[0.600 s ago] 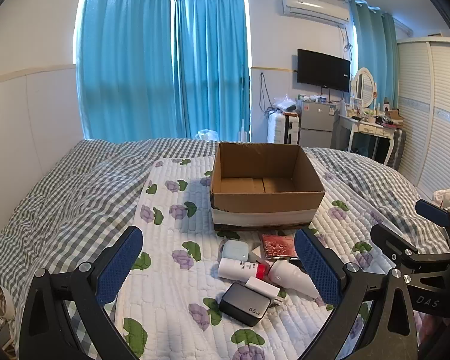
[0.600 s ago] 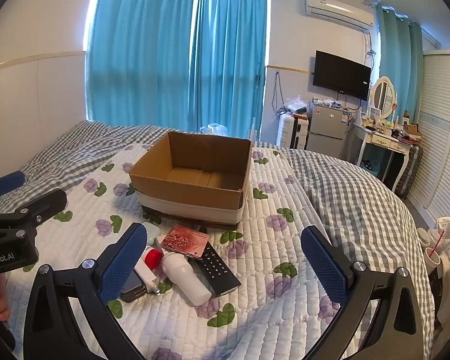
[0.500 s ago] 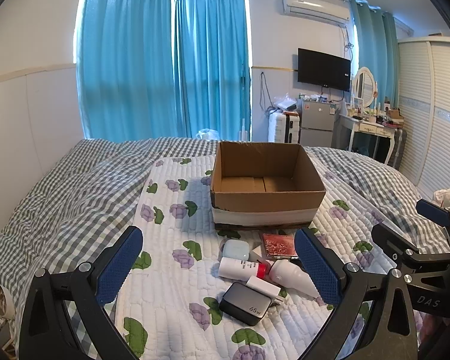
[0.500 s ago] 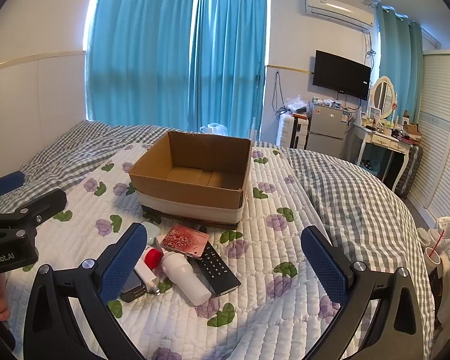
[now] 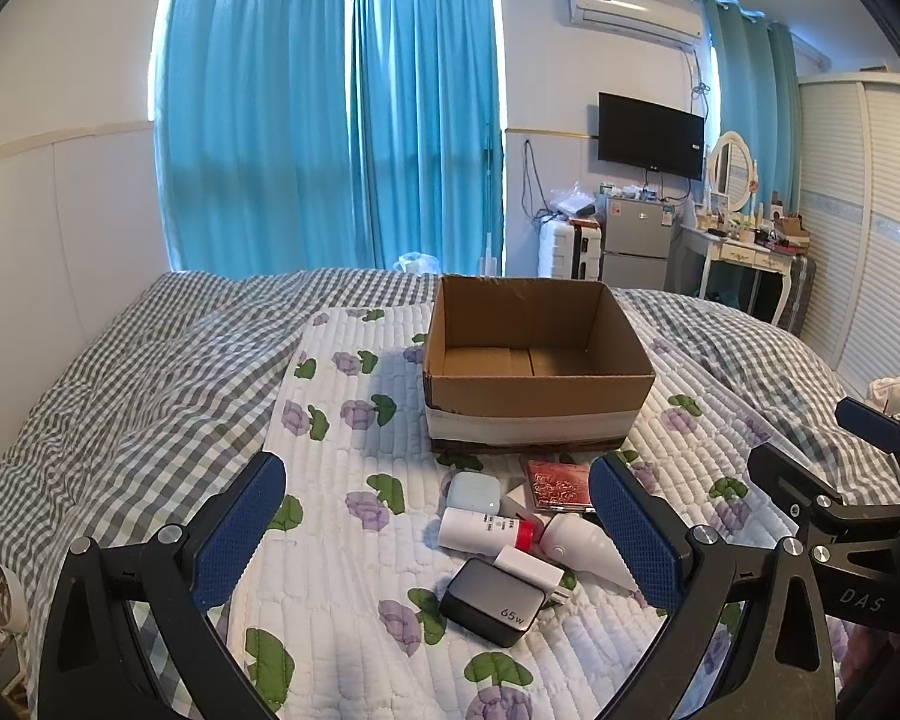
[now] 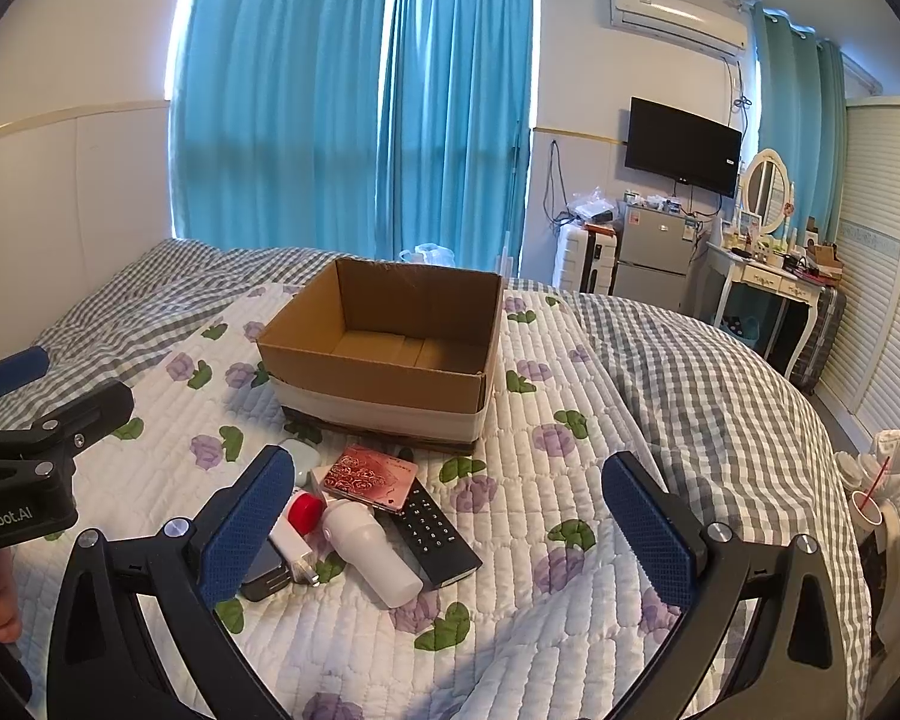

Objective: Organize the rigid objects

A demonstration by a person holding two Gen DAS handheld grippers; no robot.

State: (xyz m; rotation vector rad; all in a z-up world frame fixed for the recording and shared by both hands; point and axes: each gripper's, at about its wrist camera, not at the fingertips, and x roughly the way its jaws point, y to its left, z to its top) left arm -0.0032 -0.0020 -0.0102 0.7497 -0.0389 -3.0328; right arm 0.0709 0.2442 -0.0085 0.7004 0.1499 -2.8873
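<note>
Both tools hover above a bed covered by a white quilt (image 5: 354, 546) printed with purple flowers. The left tool (image 5: 438, 534) has its blue-padded fingers spread wide and holds nothing; the right tool (image 6: 450, 522) is likewise spread and empty. An open cardboard box (image 5: 537, 360), with nothing visible inside, sits on the quilt. Just in front of it lies a cluster of small things: a pale earbud case (image 5: 474, 493), a pink patterned card case (image 5: 558, 483), a white tube with a red cap (image 5: 483, 531), a white bottle (image 6: 369, 546) on its side, a black charger (image 5: 492, 600), and a black remote (image 6: 435, 531) partly under the bottle.
</note>
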